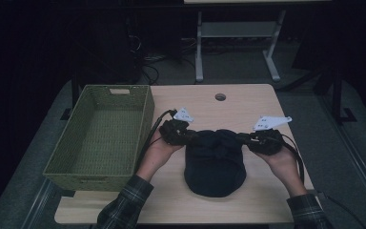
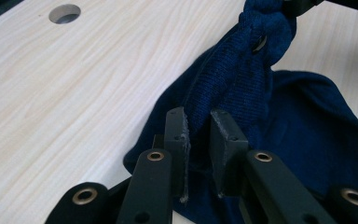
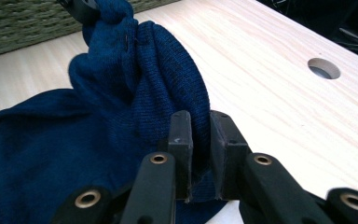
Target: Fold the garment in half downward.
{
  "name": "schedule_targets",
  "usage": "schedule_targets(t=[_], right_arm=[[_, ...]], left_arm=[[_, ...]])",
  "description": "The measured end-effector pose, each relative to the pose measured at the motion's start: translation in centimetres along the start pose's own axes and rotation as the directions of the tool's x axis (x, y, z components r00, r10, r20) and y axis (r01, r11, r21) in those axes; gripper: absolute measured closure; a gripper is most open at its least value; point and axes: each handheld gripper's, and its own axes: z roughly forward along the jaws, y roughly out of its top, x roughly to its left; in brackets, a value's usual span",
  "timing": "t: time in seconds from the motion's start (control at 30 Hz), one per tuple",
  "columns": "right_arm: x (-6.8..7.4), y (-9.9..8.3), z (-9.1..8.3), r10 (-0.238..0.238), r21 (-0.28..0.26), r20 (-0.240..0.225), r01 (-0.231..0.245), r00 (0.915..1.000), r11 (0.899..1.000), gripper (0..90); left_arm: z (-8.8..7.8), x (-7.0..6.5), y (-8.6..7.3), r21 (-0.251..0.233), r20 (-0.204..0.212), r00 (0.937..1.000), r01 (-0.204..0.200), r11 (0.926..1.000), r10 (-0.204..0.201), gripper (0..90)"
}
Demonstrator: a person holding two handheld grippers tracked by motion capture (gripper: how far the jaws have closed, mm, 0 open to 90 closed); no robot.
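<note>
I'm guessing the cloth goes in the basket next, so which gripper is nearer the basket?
Left. The left gripper sits just beside the basket; the right gripper is across the cloth, farther off.

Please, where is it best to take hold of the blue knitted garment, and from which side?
Grip the blue knitted garment at its far edge, one gripper coming in from each side. That edge bunches into thick folds that fit between jaws, as the left gripper and right gripper show, each shut on a fold. The rest lies flat on the table, probably harder to pinch.
</note>
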Motion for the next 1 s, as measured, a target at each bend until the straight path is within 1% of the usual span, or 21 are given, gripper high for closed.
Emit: schedule_targets(t=[0.03, 0.07, 0.17, 0.23, 0.27, 0.33, 0.47, 0.5, 0.6, 0.67, 0.7, 0.73, 0.77, 0.8, 0.83, 0.87, 0.93, 1.0], right_arm=[[0.2, -0.2, 0.0, -0.009, 0.002, 0.0, 0.009, 1.0, 1.0, 79.1], [0.4, -0.3, 0.0, -0.003, 0.002, -0.003, 0.003, 1.0, 1.0, 79.0], [0.8, -0.4, -0.1, -0.007, 0.015, -0.015, 0.008, 0.9999, 1.0, 78.5], [1.3, -0.6, -0.3, -0.025, 0.012, -0.009, 0.025, 0.9997, 1.0, 78.4], [1.5, -0.6, -0.3, -0.015, 0.014, -0.016, 0.015, 0.9998, 1.0, 78.1], [1.9, -0.9, -0.4, -0.017, 0.013, -0.019, 0.017, 0.9997, 1.0, 77.9], [2.7, -1.7, -0.5, -0.021, 0.018, -0.039, 0.021, 0.999, 1.0, 77.0], [3.0, -2.0, -0.6, -0.021, 0.019, -0.045, 0.022, 0.9988, 1.0, 76.7], [3.6, -2.5, -0.6, -0.029, 0.033, -0.053, 0.031, 0.9982, 0.999, 76.2], [4.0, -2.8, -0.6, -0.032, 0.036, -0.065, 0.035, 0.9974, 0.999, 76.0], [4.2, -3.0, -0.6, -0.027, 0.041, -0.071, 0.03, 0.9971, 0.999, 75.6], [4.3, -3.2, -0.6, -0.031, 0.05, -0.077, 0.035, 0.9966, 0.998, 75.4], [4.5, -3.4, -0.5, -0.036, 0.048, -0.079, 0.039, 0.9963, 0.998, 75.4], [4.7, -3.6, -0.5, -0.034, 0.047, -0.08, 0.038, 0.9962, 0.998, 75.4], [4.9, -3.7, -0.5, -0.03, 0.057, -0.084, 0.035, 0.996, 0.998, 75.3], [5.0, -3.9, -0.5, -0.037, 0.06, -0.084, 0.042, 0.9958, 0.997, 75.3], [5.4, -4.3, -0.4, -0.031, 0.072, -0.092, 0.038, 0.9953, 0.997, 75.1], [5.8, -4.8, -0.4, -0.037, 0.074, -0.103, 0.045, 0.994, 0.996, 74.9]], left_arm=[[0.0, -0.1, -0.1, 0.003, 0.0, 1.0, -0.005, 1.0, 0.005, 77.9], [0.0, -0.2, -0.3, 0.007, 0.002, 1.0, -0.008, 0.9999, 0.008, 77.9], [-0.2, -0.6, -0.7, 0.014, 0.005, 0.9999, -0.013, 0.9998, 0.013, 77.8], [-0.3, -0.9, -1.0, 0.019, 0.005, 0.9998, -0.021, 0.9996, 0.021, 77.8], [-0.3, -1.0, -1.1, 0.024, 0.008, 0.9997, -0.024, 0.9994, 0.024, 77.8], [-0.4, -1.2, -1.4, 0.031, 0.012, 0.9996, -0.025, 0.9992, 0.025, 77.7], [-0.4, -1.8, -2.0, 0.046, 0.021, 0.9992, -0.035, 0.9983, 0.034, 77.6], [-0.4, -2.0, -2.2, 0.044, 0.023, 0.9993, -0.031, 0.9985, 0.03, 77.6], [-0.5, -2.6, -2.7, 0.063, 0.032, 0.9986, -0.045, 0.997, 0.044, 77.5], [-0.5, -2.9, -3.0, 0.067, 0.035, 0.9984, -0.046, 0.9967, 0.044, 77.6], [-0.6, -3.0, -3.2, 0.068, 0.04, 0.9983, -0.045, 0.9967, 0.043, 77.6], [-0.5, -3.2, -3.3, 0.069, 0.04, 0.9983, -0.045, 0.9966, 0.042, 77.6], [-0.6, -3.4, -3.5, 0.077, 0.042, 0.9978, -0.054, 0.9955, 0.051, 77.6], [-0.5, -3.6, -3.6, 0.079, 0.044, 0.9977, -0.056, 0.9953, 0.052, 77.6], [-0.5, -3.8, -3.7, 0.082, 0.047, 0.9974, -0.058, 0.9949, 0.054, 77.6], [-0.5, -4.0, -3.9, 0.086, 0.049, 0.9971, -0.062, 0.9943, 0.058, 77.6], [-0.4, -4.4, -4.2, 0.094, 0.056, 0.9967, -0.063, 0.9935, 0.058, 77.7], [-0.3, -4.8, -4.6, 0.093, 0.064, 0.9967, -0.057, 0.994, 0.051, 77.7]])
